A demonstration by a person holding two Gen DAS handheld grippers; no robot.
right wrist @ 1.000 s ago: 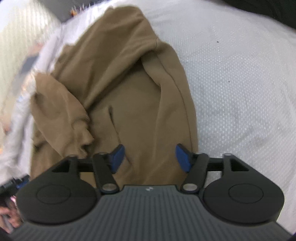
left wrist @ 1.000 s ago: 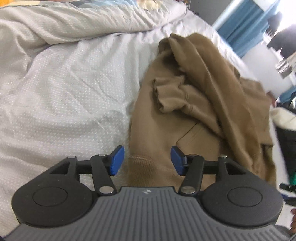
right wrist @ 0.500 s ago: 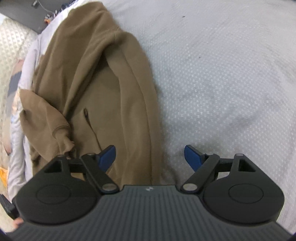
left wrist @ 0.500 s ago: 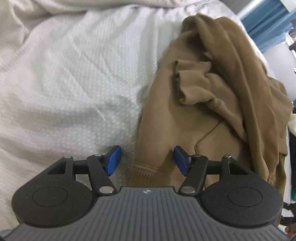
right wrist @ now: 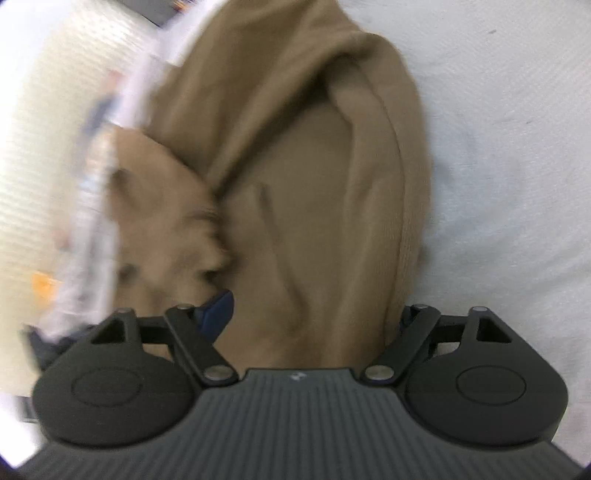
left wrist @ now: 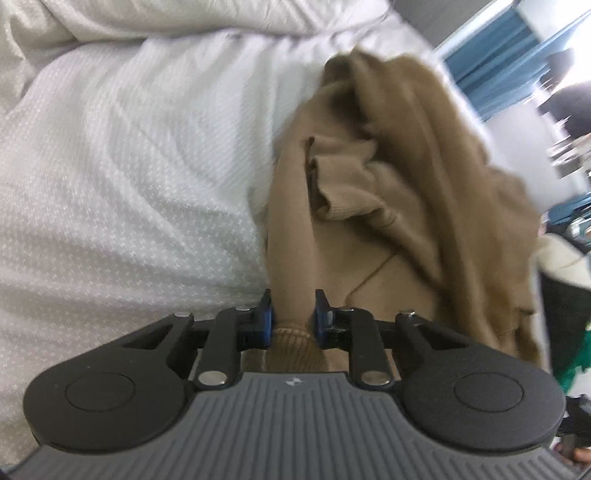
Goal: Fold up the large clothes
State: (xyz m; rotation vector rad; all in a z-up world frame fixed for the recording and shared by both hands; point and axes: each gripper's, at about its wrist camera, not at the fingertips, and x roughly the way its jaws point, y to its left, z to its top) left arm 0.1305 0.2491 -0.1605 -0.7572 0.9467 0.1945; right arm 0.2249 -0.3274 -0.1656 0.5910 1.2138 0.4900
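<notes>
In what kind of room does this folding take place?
Most likely a bedroom. A brown hoodie lies on a bed with a white textured bedspread, a rumpled white duvet is bunched at its far end, and blue curtains hang beyond.

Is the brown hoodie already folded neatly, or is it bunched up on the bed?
Bunched up. The brown hoodie lies rumpled on the white bedding, one cuffed sleeve crumpled on top. The left gripper pinches its ribbed hem.

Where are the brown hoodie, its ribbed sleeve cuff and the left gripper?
brown hoodie (right wrist: 314,192), right wrist view, front body panel.
ribbed sleeve cuff (left wrist: 343,201), left wrist view, bunched cuff end.
left gripper (left wrist: 291,314), left wrist view, between fingertips clamping the hem.
</notes>
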